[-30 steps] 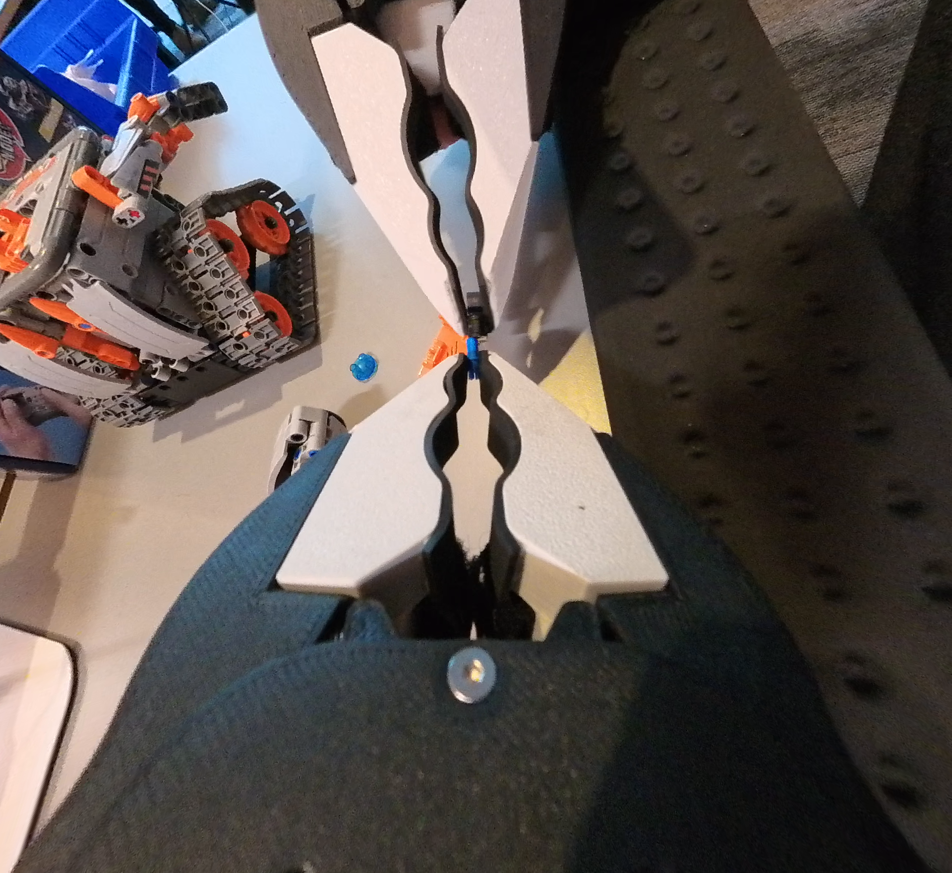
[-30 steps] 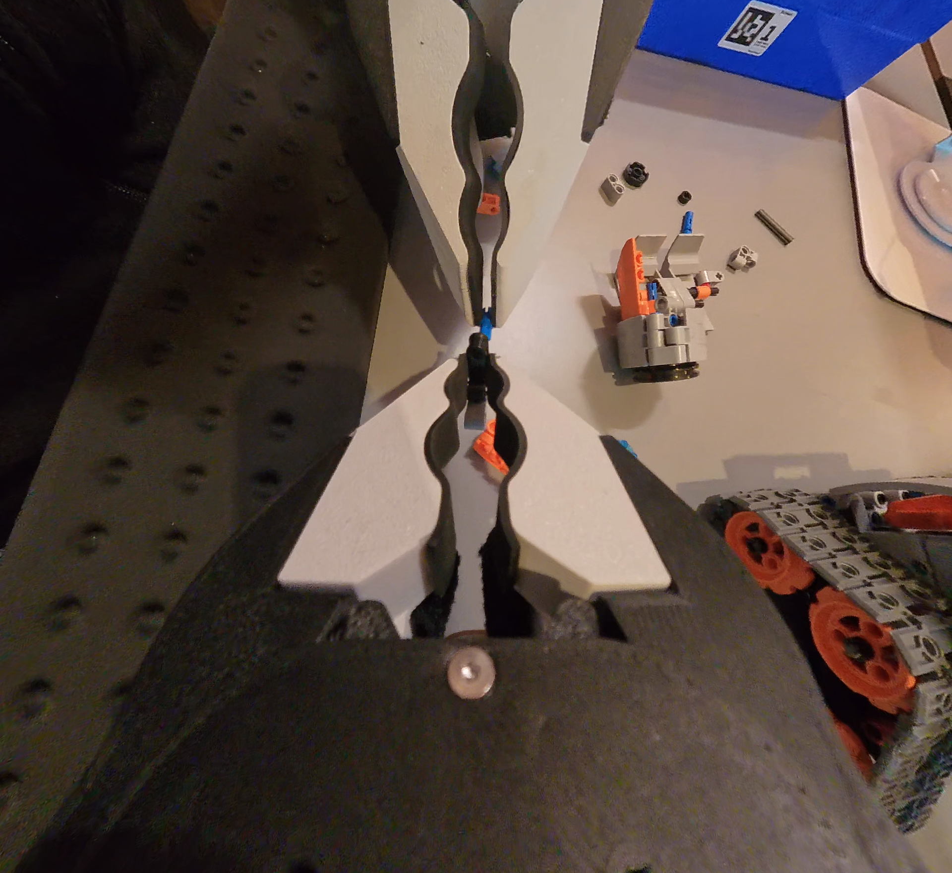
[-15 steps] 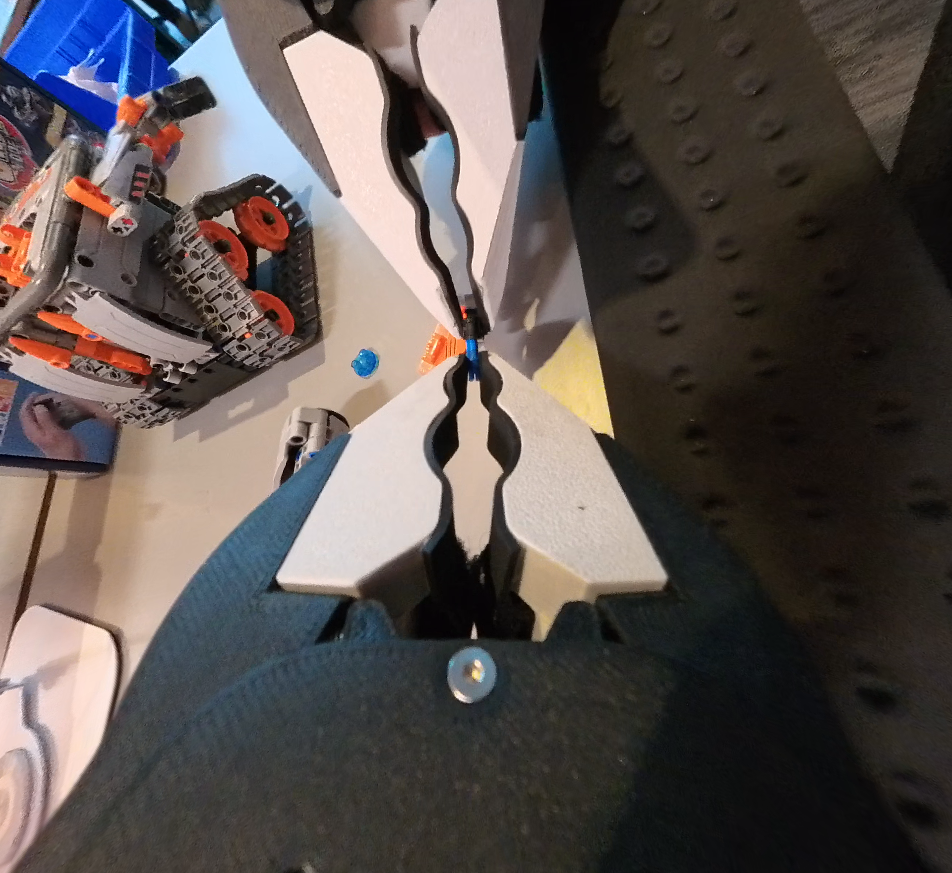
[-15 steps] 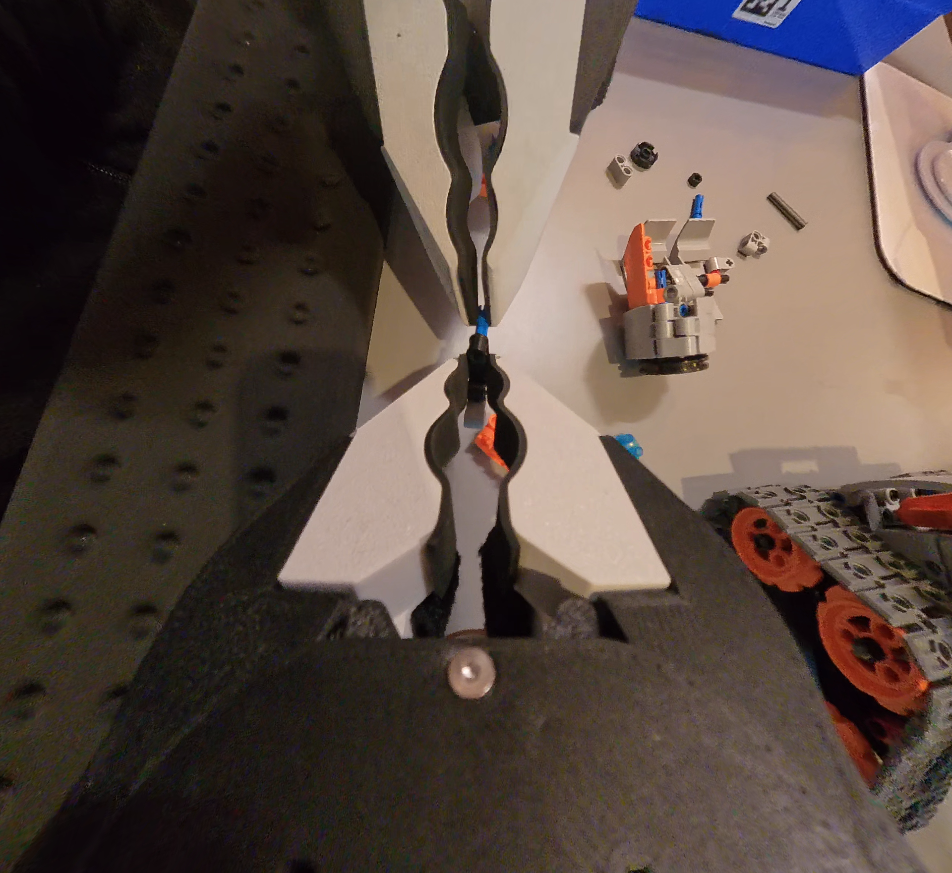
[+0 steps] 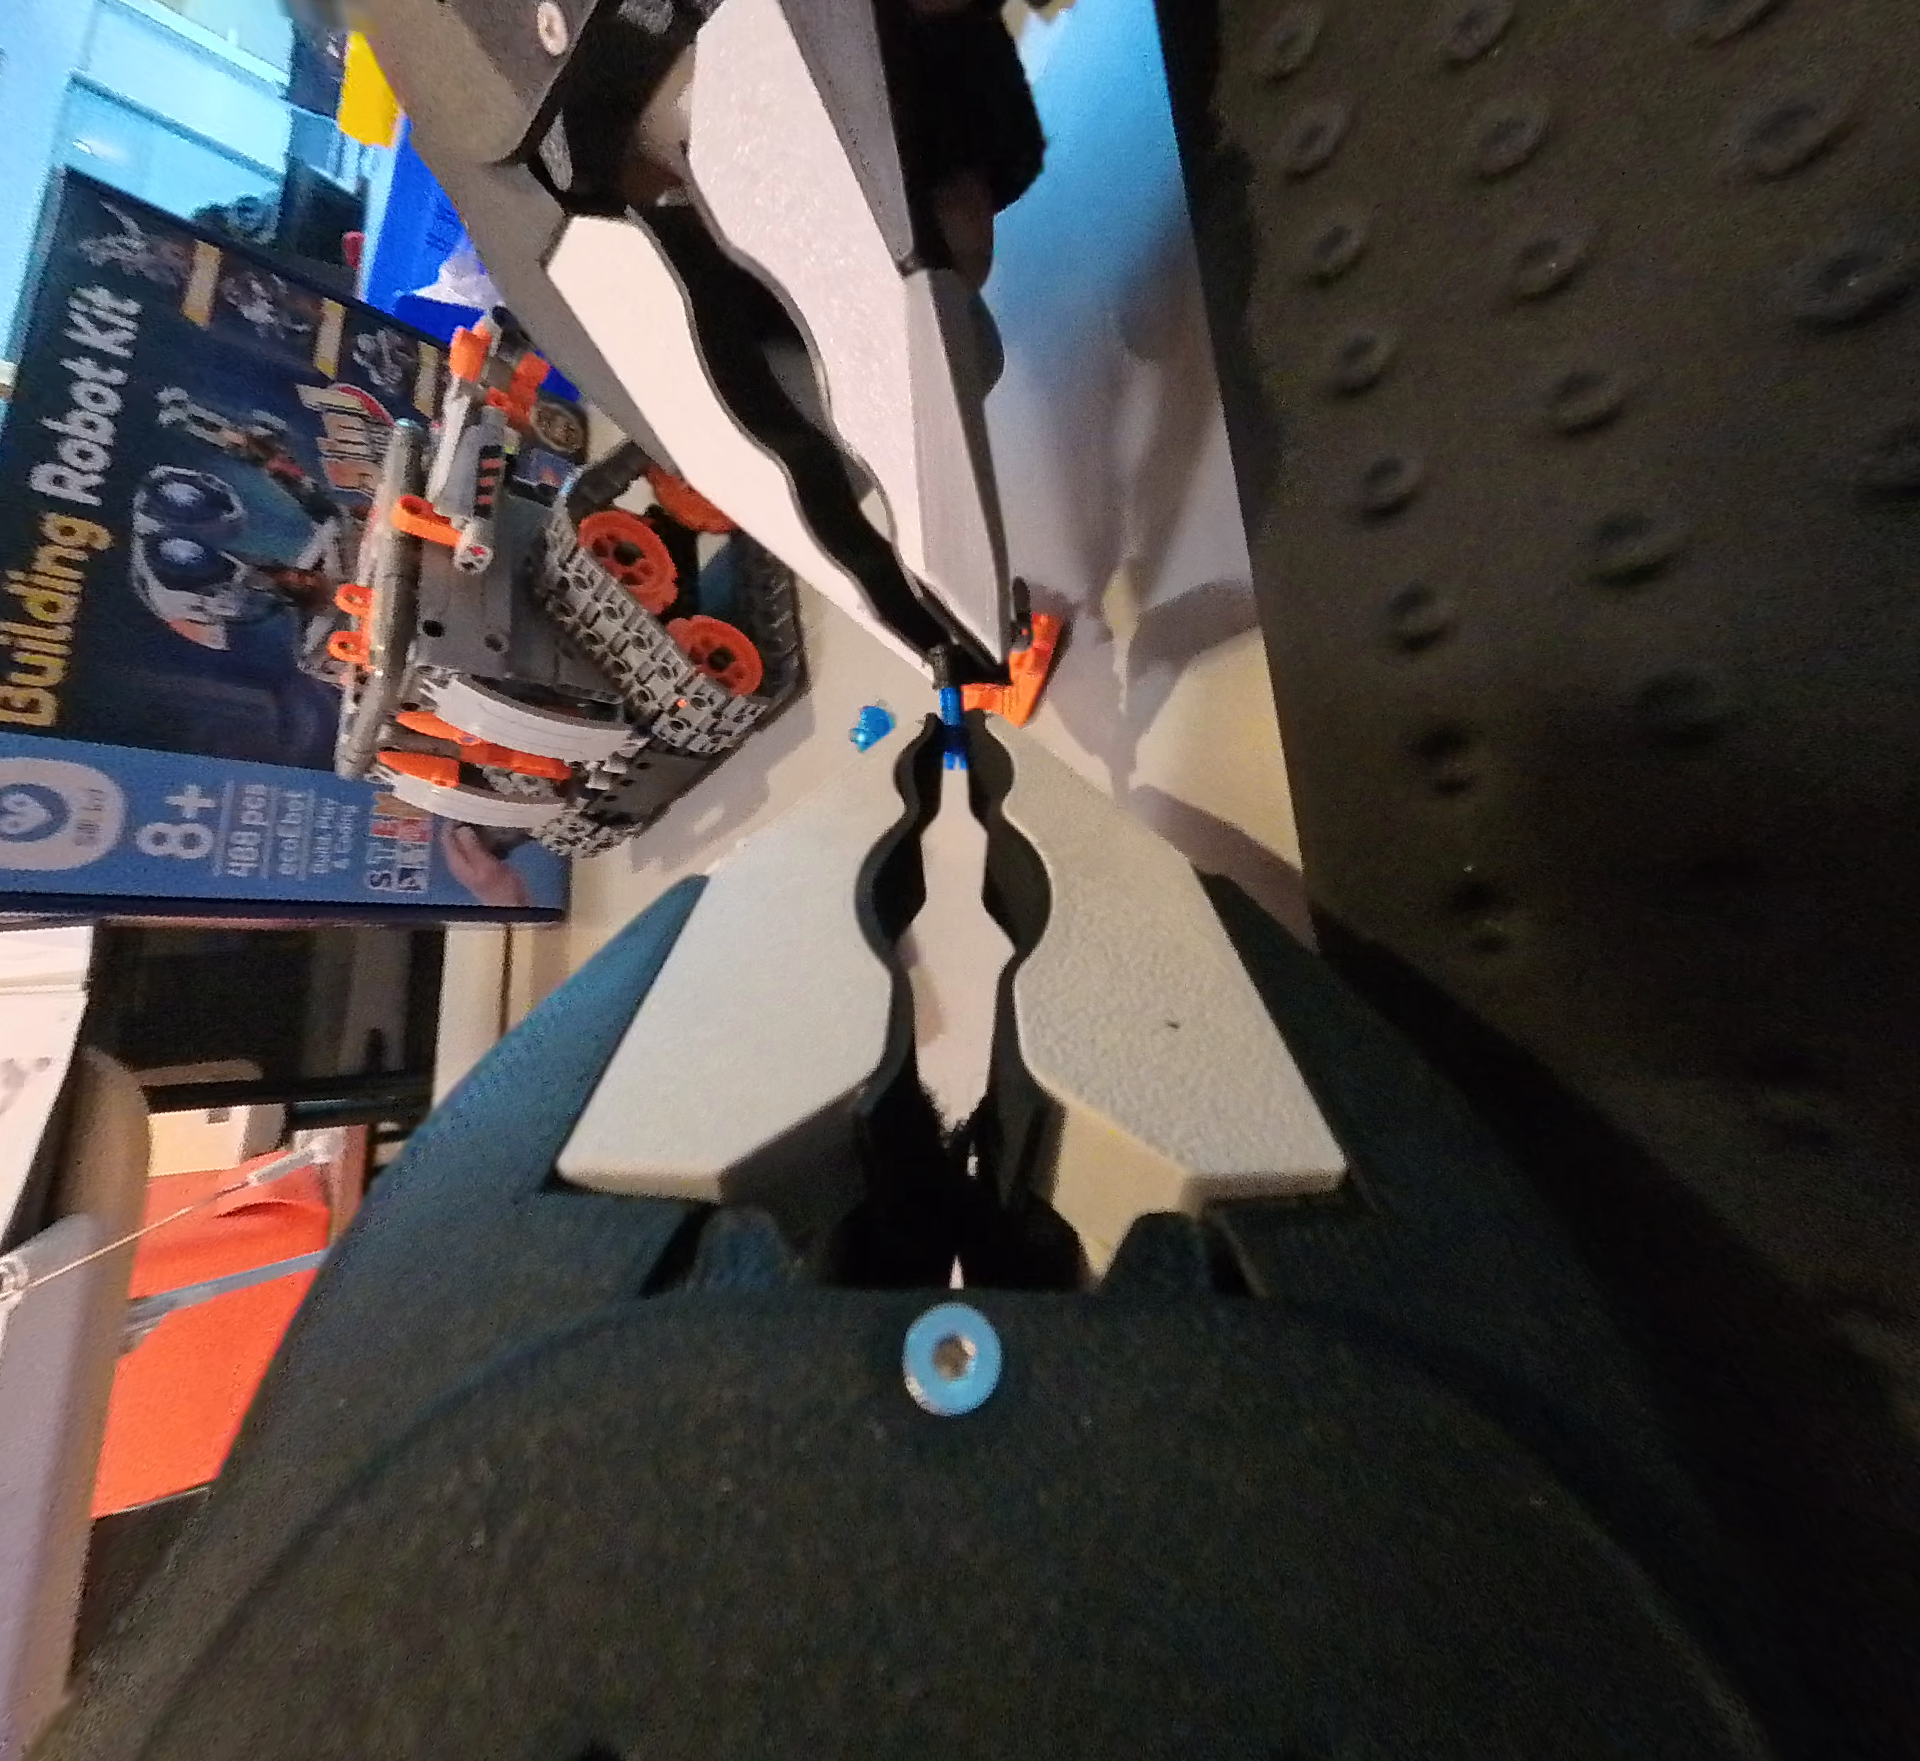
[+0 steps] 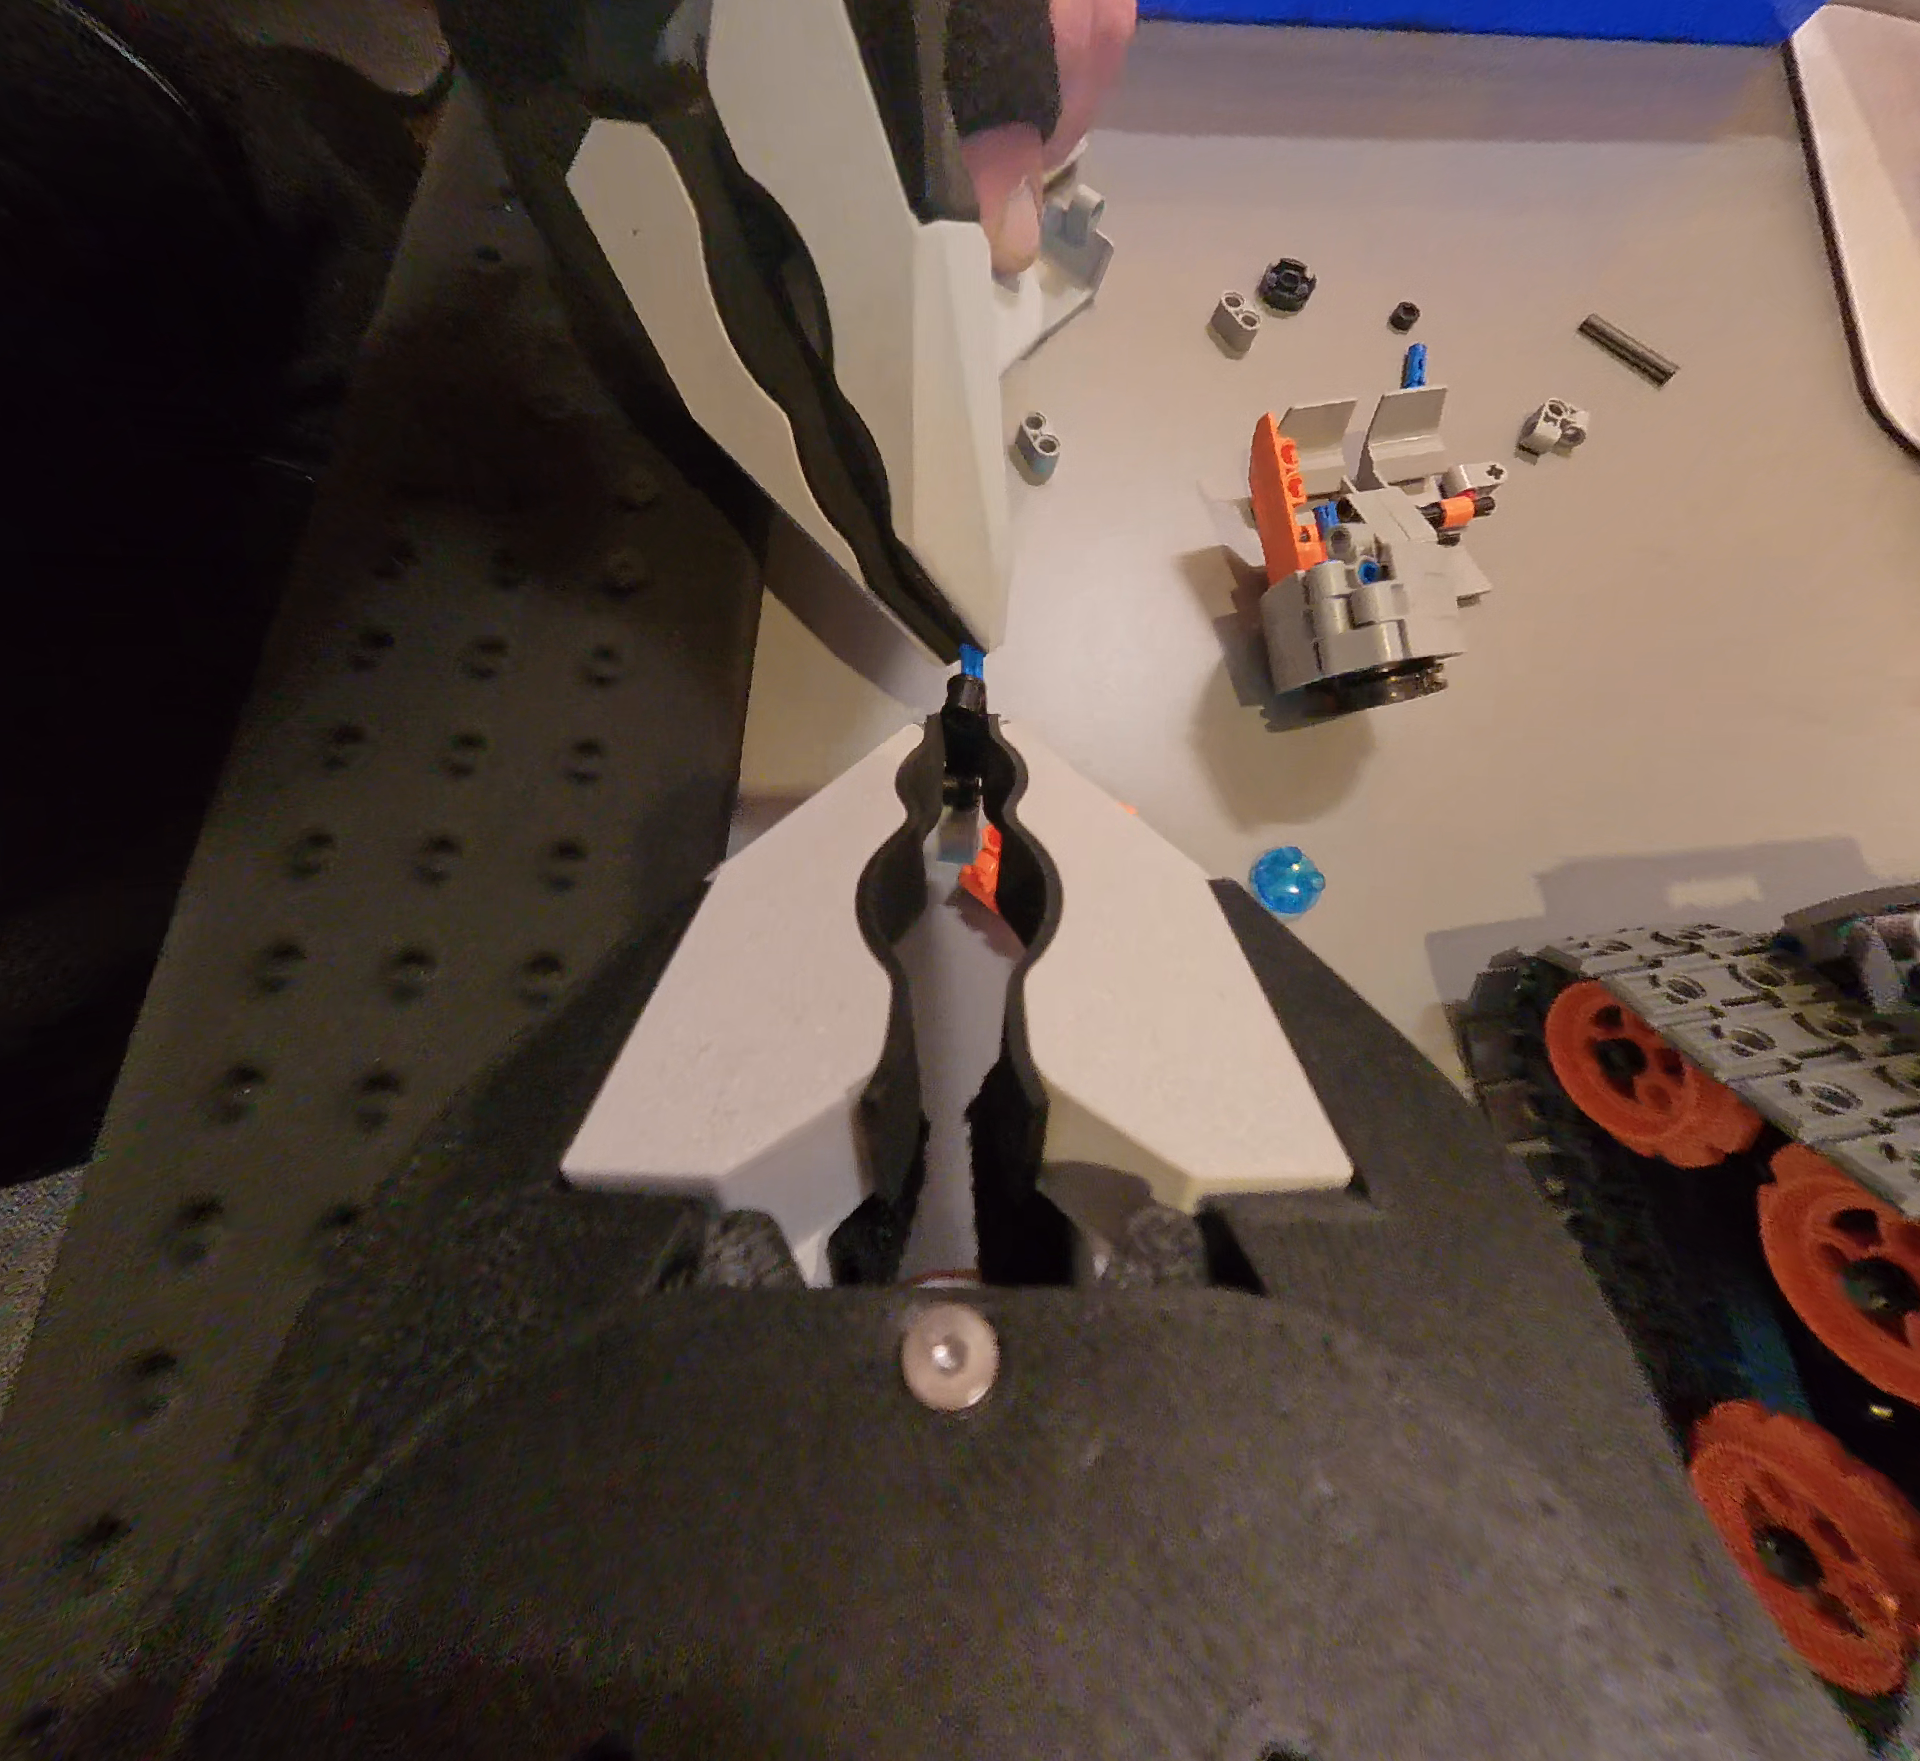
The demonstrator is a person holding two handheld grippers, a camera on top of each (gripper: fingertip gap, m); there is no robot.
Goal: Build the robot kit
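Blue pin [image 5: 952, 732]: clamped at the tip of the left gripper [image 5: 952, 745]. Black connector [image 6: 963, 737]: clamped at the tip of the right gripper [image 6: 964, 755]. The 2 tips meet end to end above the table [image 6: 1455, 776]. Tracked model [image 5: 561, 651]: beyond the left gripper, on its left. Translucent blue stud [image 6: 1286, 878]: just right of the right gripper.

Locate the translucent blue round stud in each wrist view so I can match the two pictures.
Left wrist view: blue round stud lies on the table, centre, just left of the meeting gripper tips.
Right wrist view: it lies right of centre, beside the near gripper's finger.
Shared landmark: the tracked vehicle with orange wheels.
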